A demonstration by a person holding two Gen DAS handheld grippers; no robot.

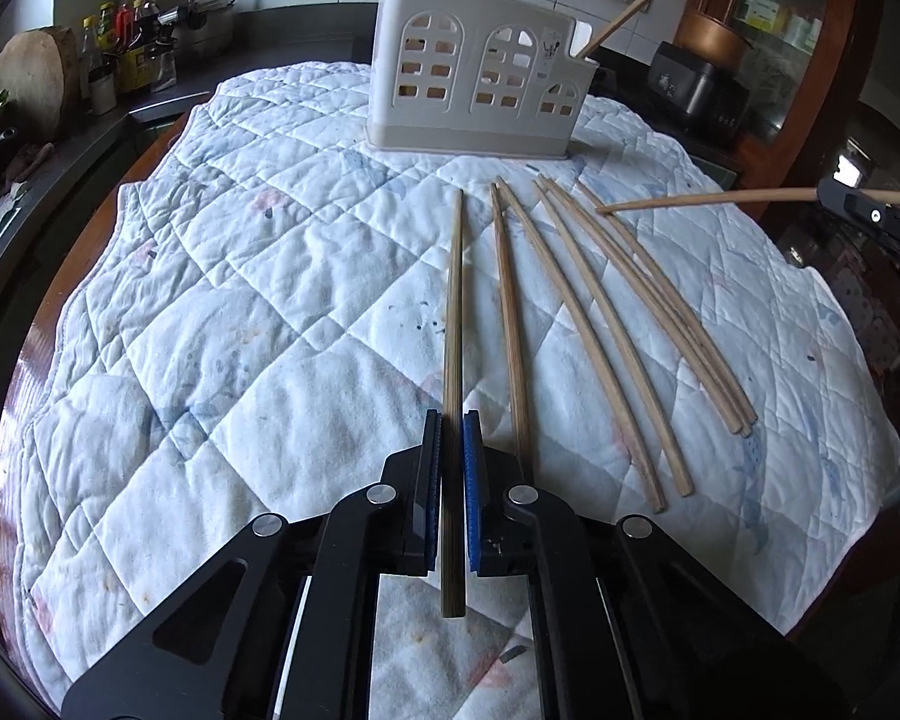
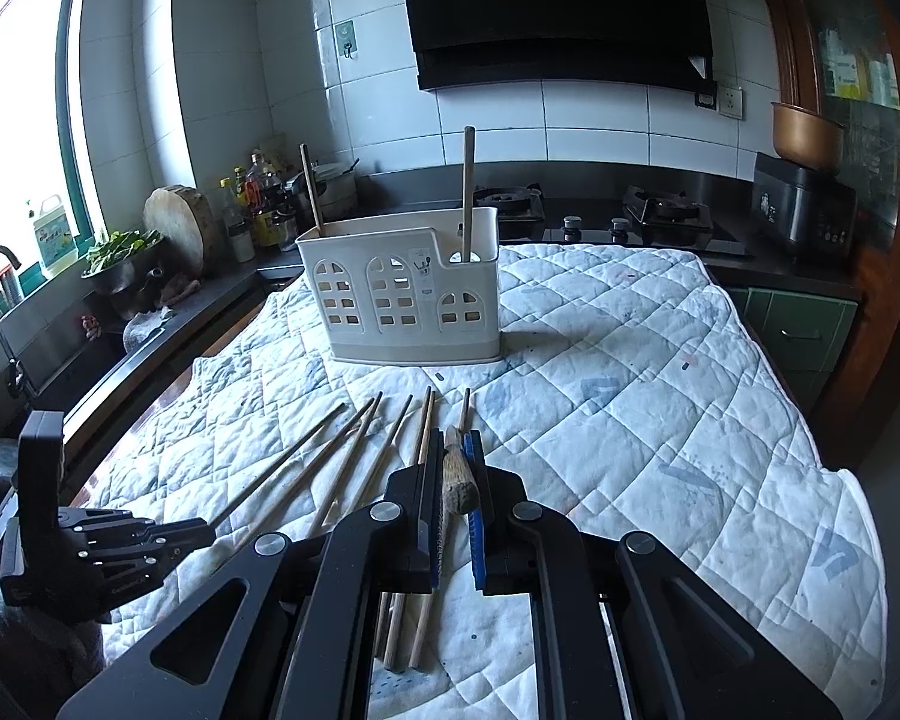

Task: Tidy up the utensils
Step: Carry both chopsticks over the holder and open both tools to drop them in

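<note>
Left tool (image 1: 451, 420) clamps 1 chopstick (image 1: 453, 300); right tool (image 2: 450, 450) clamps another chopstick (image 2: 453, 480).

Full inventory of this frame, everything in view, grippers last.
Beige plastic utensil caddy with arched cutouts: 1, beige, on the cloth.
Chopsticks standing in caddy: 2, light wood, one at each end.
White quilted cloth: 1, white, spread under caddy and chopsticks.
Loose wooden chopsticks: about six, light wood, fanned before caddy; overlap hides exact count.
Condiment bottles: several, mixed, left counter.
Left gripper: 1, black, shut on darker chopstick.
Right gripper: 1, black, shut on light chopstick held crosswise.
</note>
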